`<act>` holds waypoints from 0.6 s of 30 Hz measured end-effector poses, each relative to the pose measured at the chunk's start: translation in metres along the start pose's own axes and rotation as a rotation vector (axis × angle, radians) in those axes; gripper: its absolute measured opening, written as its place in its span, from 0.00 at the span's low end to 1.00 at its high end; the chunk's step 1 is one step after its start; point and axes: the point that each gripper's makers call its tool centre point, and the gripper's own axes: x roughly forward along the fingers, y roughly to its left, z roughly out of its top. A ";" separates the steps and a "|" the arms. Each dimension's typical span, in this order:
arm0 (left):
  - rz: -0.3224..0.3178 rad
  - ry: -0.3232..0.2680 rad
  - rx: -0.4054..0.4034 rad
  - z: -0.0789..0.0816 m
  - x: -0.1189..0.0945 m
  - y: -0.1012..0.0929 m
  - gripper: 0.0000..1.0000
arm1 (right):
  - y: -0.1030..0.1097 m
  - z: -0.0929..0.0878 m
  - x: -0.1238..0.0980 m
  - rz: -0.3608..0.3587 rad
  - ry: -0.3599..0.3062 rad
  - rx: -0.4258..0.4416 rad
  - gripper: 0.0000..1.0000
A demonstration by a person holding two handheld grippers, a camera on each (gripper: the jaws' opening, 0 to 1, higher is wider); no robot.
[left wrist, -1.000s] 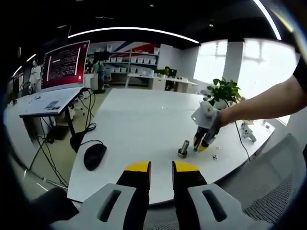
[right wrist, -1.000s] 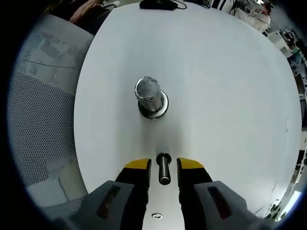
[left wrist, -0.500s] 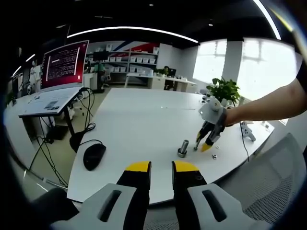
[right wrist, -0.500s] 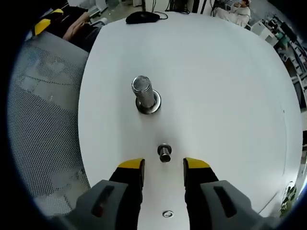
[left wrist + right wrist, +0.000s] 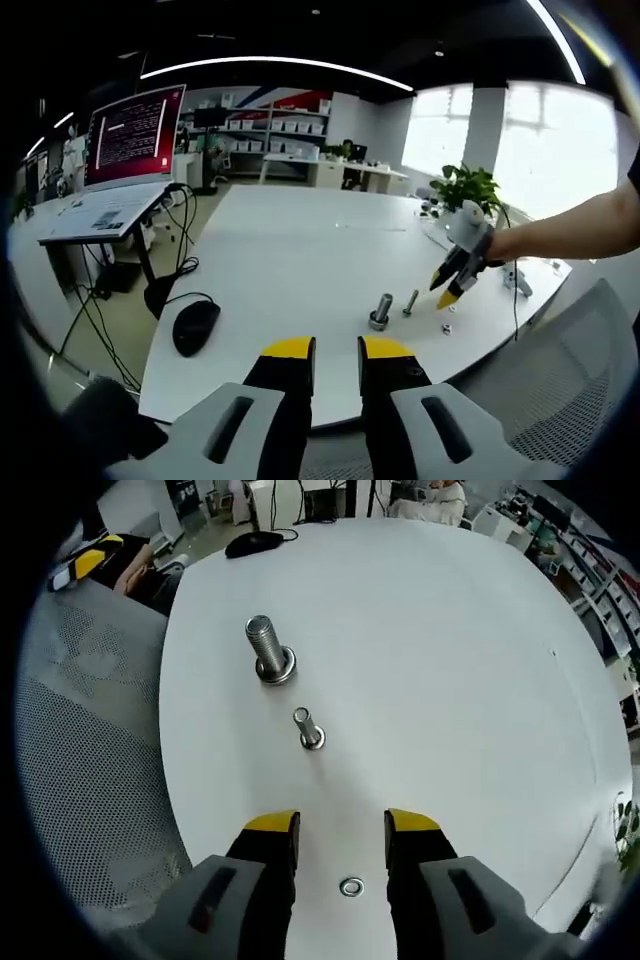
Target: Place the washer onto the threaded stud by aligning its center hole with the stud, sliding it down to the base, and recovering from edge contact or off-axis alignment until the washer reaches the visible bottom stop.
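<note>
A small threaded stud (image 5: 308, 730) stands upright on the white table (image 5: 450, 680), a short way ahead of my right gripper (image 5: 342, 830). That gripper is open and holds nothing. A loose washer (image 5: 351, 886) lies flat on the table between its jaws. Beyond the small stud stands a larger bolt (image 5: 270, 652) with a ring at its base. In the left gripper view, the large bolt (image 5: 382, 310), small stud (image 5: 410, 302) and washer (image 5: 447, 327) sit near the table's right edge, with the right gripper (image 5: 450, 288) hovering beside them. My left gripper (image 5: 337, 350) hangs off the table's near edge, jaws close together with nothing between them.
A black mouse (image 5: 197, 325) with its cable lies at the table's left edge. Mesh chairs (image 5: 90, 780) stand along the table's side. Further off are a laptop with a red screen (image 5: 135, 130) on a side desk and a potted plant (image 5: 468, 188).
The right gripper opened, let go of the small stud and drew back and up from it. The stud now stands free on the table. The left gripper has not moved.
</note>
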 end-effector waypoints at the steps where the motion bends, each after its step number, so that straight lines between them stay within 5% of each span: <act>1: 0.000 0.000 0.000 0.000 0.000 0.000 0.15 | -0.002 -0.004 -0.001 -0.006 0.002 0.003 0.36; 18: -0.002 0.004 0.003 0.000 0.000 -0.001 0.14 | -0.003 -0.050 -0.012 -0.048 -0.019 0.126 0.35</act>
